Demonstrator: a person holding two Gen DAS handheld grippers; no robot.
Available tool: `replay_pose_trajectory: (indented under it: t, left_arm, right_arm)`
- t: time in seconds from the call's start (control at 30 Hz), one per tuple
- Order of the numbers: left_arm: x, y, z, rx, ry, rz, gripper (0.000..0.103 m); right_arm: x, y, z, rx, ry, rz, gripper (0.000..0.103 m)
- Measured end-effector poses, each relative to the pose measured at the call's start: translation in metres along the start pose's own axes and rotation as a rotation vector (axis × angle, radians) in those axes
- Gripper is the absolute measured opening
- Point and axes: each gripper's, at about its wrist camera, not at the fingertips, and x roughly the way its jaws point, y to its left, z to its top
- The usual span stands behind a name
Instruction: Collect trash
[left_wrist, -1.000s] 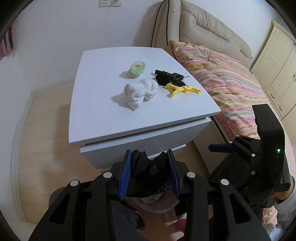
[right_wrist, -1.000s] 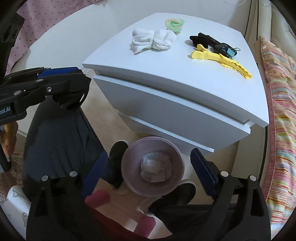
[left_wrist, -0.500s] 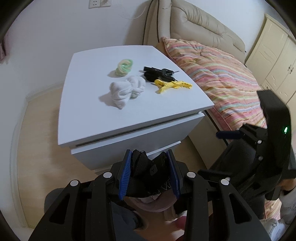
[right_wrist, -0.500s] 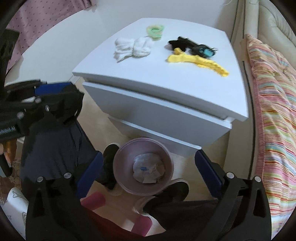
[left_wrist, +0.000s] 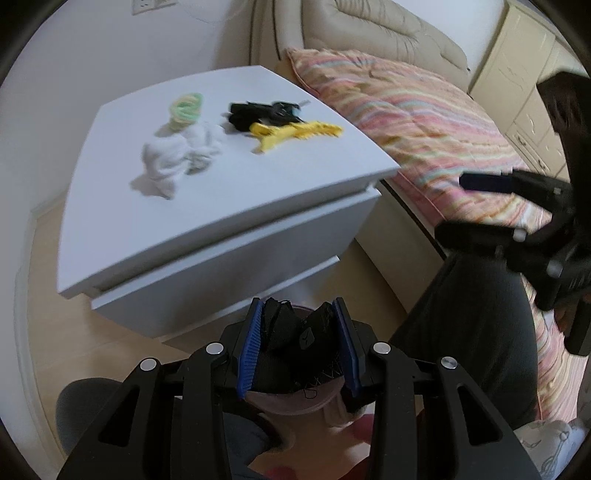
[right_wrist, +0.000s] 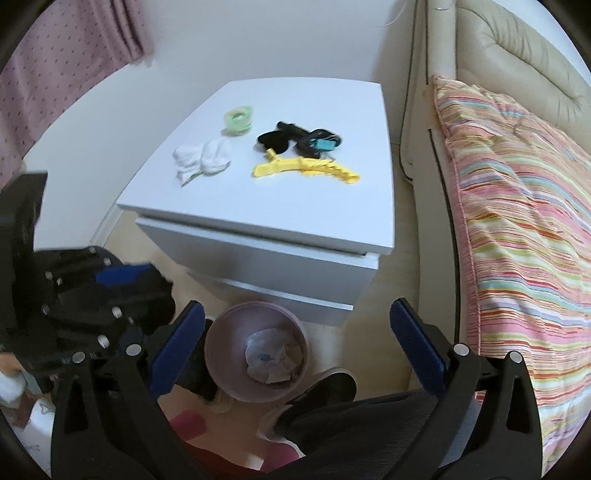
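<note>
Trash in hand: a crumpled black fabric wad with loose threads (left_wrist: 301, 338) sits clamped between the blue pads of the left tongs (left_wrist: 299, 343), directly above the bin.
Bin: a round pale pink plastic wastebasket (right_wrist: 221, 343) stands on the light wood floor (left_wrist: 44, 280) just in front of the desk's lower drawer; crumpled white paper with blue print (right_wrist: 273, 356) lies inside it.
Left tongs: clenched on the black wad, pointing steeply down, with the pink rim showing just beneath the pads.
Right tongs: (right_wrist: 295, 343) released, jaws spread wide with nothing between the pads; they have just been opening, and the bin shows in the gap below them.
Desk: a white two-drawer bedside cabinet (right_wrist: 295, 210) carries a bunched white cloth (right_wrist: 202, 159), a coil of green and yellow hair ties (right_wrist: 239, 119), a black bundle with a teal tag (right_wrist: 299, 140) and a long yellow plastic hair clip (right_wrist: 306, 170). The clip lies touching the black bundle; the cloth lies just beside the hair ties.
Surroundings: a bed with a pink, multicoloured striped cover (right_wrist: 517, 221) and a beige padded headboard (right_wrist: 517, 59) stands beside the desk; a dotted mauve curtain (right_wrist: 55, 55) hangs at the far wall.
Person: dark trouser legs (right_wrist: 362, 417) and a dark shoe (right_wrist: 325, 387) appear near the bin.
</note>
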Motion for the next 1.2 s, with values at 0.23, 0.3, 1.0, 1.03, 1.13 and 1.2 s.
replay_pose_trajectory:
  t: [0.23,0.3,1.0,1.03,1.13,1.2]
  left_arm:
    - [0.008,-0.012,0.000,0.036,0.025,-0.021,0.048]
    - [0.010,-0.012,0.001,0.029,0.036,-0.033,0.061]
    - [0.002,0.014,-0.004,-0.055,0.017,0.033,0.095]
    - [0.001,0.016,-0.004,-0.061,0.015,0.035,0.095]
    - [-0.005,0.022,-0.003,-0.077,0.001,0.043,0.095]
    - [-0.009,0.026,0.000,-0.088,-0.012,0.049,0.095]
  right_arm:
    - [-0.004,-0.009,-0.001,0.028,-0.014,0.003,0.098]
    - [-0.005,-0.011,-0.001,0.032,-0.017,0.003,0.098]
    - [0.003,-0.001,-0.003,0.016,0.003,0.033,0.100]
    - [0.003,0.000,-0.003,0.017,0.003,0.034,0.100]
    - [0.002,0.001,-0.001,0.014,0.000,0.037,0.100]
    - [0.001,0.001,0.000,0.012,-0.004,0.039,0.100]
